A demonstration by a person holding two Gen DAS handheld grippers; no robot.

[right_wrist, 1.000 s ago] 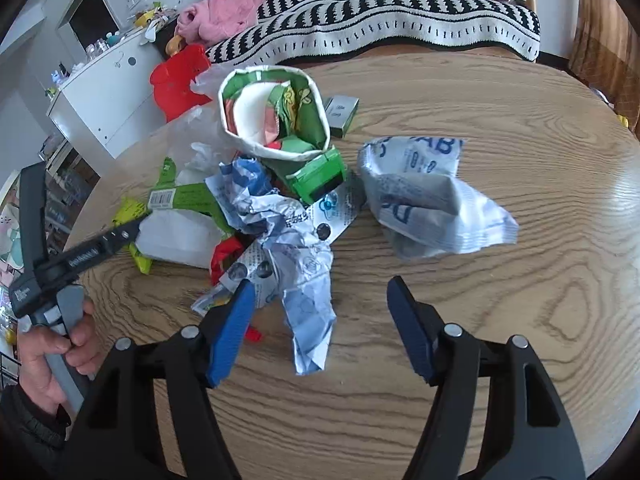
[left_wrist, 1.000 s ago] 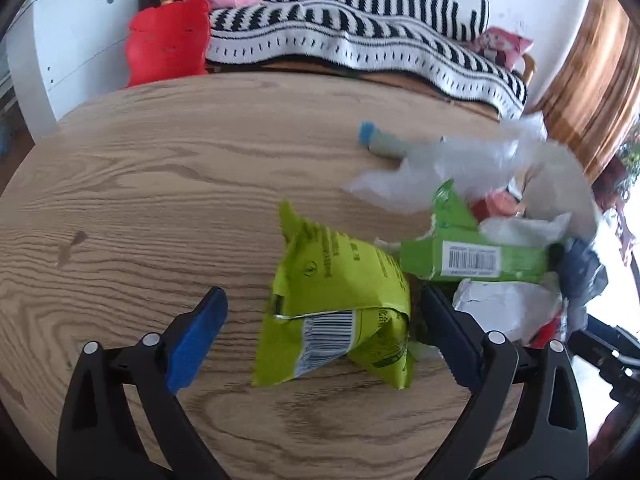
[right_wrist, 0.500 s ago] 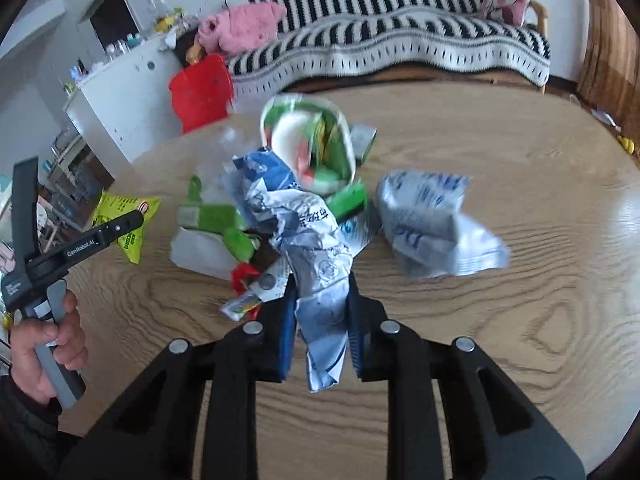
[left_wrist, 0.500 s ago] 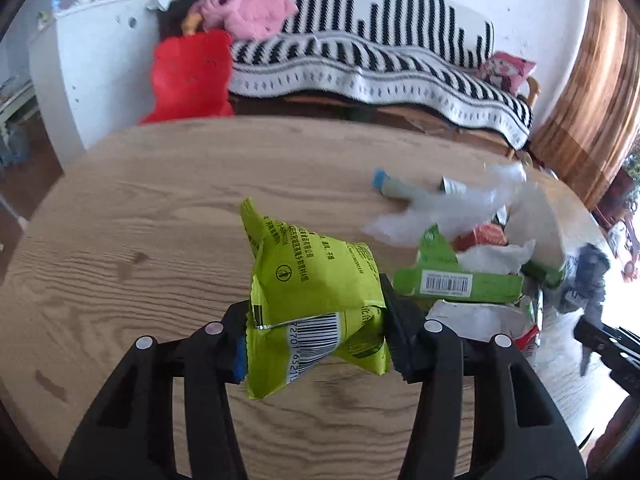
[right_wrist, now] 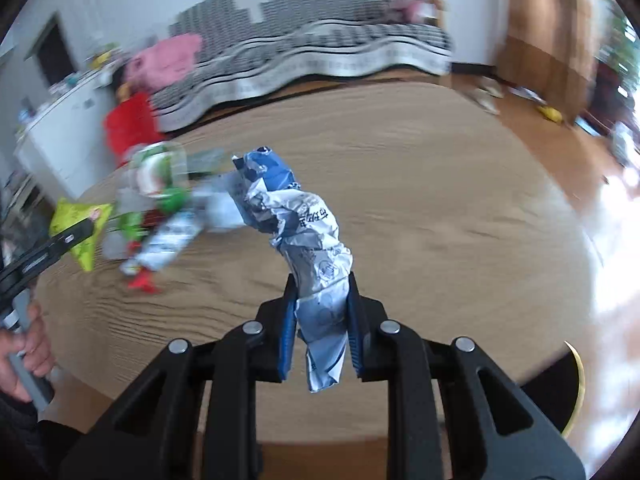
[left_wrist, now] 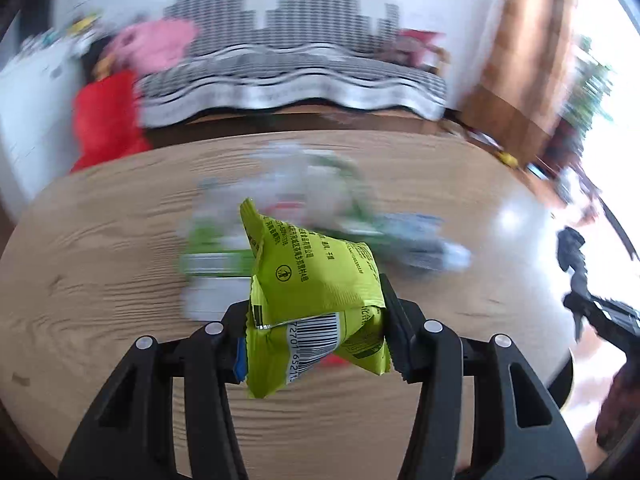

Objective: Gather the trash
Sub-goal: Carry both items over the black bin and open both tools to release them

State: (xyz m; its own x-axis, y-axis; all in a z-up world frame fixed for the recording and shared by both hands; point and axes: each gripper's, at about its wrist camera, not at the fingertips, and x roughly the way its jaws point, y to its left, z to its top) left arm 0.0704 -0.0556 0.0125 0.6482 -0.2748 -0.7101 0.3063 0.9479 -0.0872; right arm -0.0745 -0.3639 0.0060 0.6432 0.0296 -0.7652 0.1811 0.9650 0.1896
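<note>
Clamping a green snack bag (left_wrist: 316,280) in left gripper (left_wrist: 314,340); pinching crumpled wrapper (right_wrist: 308,248) in right gripper (right_wrist: 320,332); leaving litter pile (right_wrist: 156,216) near tabletop's (right_wrist: 440,200) far-left edge.

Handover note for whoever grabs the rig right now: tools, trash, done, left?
Left tool: shut on the lime-green snack packet, lifted clear of the table.
Right tool: shut on the crumpled blue-and-white wrapper, also off the table.
Done: two pieces picked up.
Left: drop both in a bin (none in view), then clear the remaining pile, blurred, on the table's far left in the right wrist view.
</note>
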